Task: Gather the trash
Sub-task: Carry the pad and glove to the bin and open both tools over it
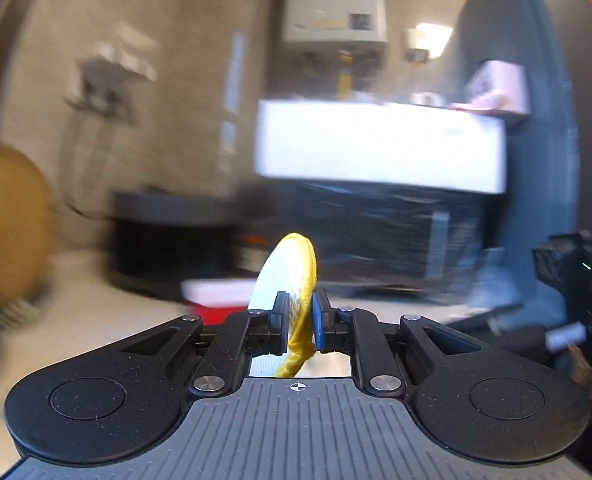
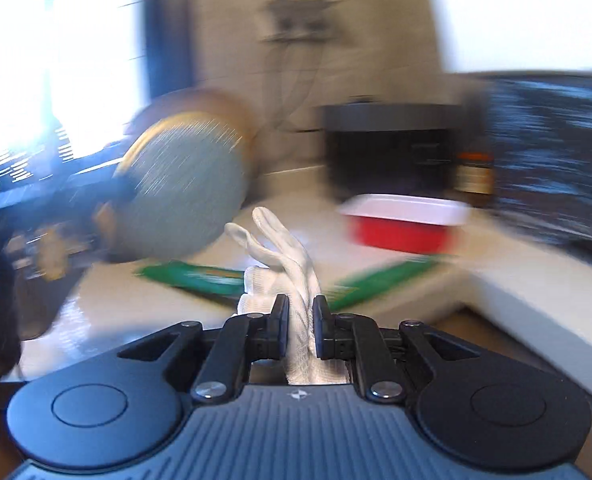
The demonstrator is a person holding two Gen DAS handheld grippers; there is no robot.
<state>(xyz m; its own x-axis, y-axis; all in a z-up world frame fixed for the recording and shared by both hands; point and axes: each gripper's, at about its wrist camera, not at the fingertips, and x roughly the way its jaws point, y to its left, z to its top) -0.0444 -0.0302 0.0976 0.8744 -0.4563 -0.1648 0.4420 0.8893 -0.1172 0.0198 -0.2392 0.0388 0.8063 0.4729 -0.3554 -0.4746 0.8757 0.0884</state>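
My left gripper [image 1: 299, 322] is shut on a white piece with a yellow hem [image 1: 292, 280], probably a glove cuff; it stands up between the pads and hangs below them. My right gripper [image 2: 299, 326] is shut on a white knitted glove [image 2: 288, 256] whose fingers stick up and forward past the pads. Both views are blurred by motion. A black bin [image 1: 168, 240] stands on the floor to the left in the left wrist view and also shows in the right wrist view [image 2: 387, 148].
A red tub with a white lid [image 2: 403, 220] sits on the white surface, also low in the left wrist view [image 1: 216, 300]. Two green flat packets [image 2: 200, 276] lie near it. A brown bottle [image 2: 473, 174] stands behind. A tan-rimmed round object [image 2: 184, 188] is at left.
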